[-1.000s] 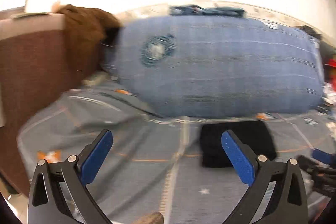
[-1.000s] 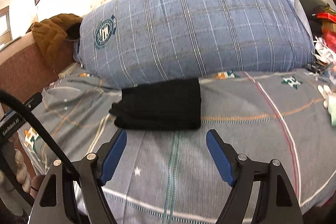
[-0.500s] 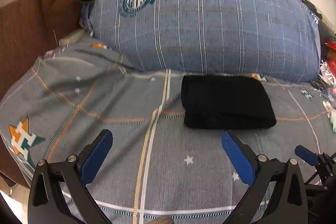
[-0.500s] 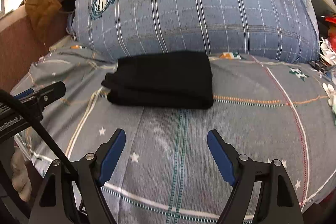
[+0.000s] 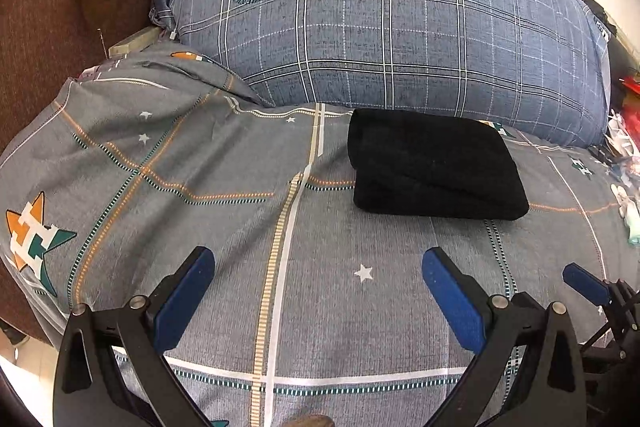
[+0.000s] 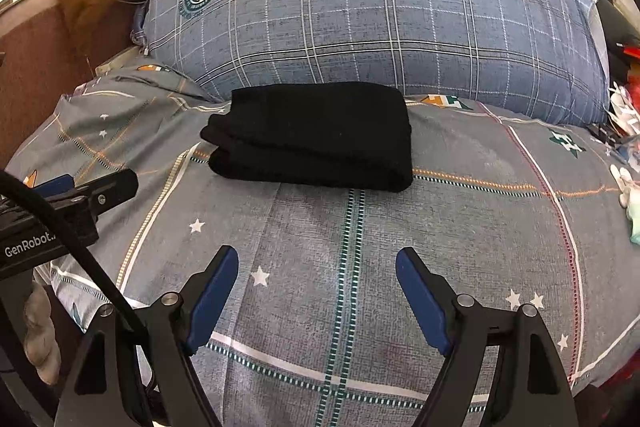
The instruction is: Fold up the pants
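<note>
On the grey bedsheet (image 5: 224,227), the black pants (image 5: 434,167) lie fully folded; left gripper (image 5: 318,291) and right gripper (image 6: 318,287) hover spread wide, holding nothing

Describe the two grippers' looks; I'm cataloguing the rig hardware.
Both the left gripper and right gripper have black angular frames with silver rivets and flat blue finger pads. The left one's body carries white "GenRobot" lettering and a black cable.

At your nine o'clock, the black left gripper body (image 6: 48,223) reads "GenRobot". The blue plaid pillow (image 5: 400,19) carries a round crest at eleven o'clock; "STARS" legible, remaining ring lettering too small.
</note>
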Motion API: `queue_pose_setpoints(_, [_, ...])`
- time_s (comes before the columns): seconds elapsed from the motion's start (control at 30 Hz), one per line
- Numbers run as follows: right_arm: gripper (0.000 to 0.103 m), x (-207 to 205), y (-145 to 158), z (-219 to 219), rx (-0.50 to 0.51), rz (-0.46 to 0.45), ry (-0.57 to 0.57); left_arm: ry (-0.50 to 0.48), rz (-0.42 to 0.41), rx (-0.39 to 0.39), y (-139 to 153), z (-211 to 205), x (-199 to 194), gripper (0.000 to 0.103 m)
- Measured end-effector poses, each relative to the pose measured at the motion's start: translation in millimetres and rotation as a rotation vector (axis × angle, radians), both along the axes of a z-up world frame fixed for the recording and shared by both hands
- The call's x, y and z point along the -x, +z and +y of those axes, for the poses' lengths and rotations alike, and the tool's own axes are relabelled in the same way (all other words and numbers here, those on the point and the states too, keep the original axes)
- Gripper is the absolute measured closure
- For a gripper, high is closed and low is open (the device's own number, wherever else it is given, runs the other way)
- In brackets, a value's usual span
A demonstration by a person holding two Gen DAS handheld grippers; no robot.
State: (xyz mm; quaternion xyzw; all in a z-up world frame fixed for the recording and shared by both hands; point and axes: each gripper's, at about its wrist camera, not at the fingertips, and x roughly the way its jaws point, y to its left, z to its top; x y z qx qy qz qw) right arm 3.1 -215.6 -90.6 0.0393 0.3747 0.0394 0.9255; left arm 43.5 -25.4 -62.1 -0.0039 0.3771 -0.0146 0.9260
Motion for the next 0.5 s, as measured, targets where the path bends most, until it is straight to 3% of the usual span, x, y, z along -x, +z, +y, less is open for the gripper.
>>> queue_pose_setpoints(0.5, [0.015,-17,1,19,0.075,0.018,0.023,-0.018,0.028,0.033,-6,5,-19,0.000])
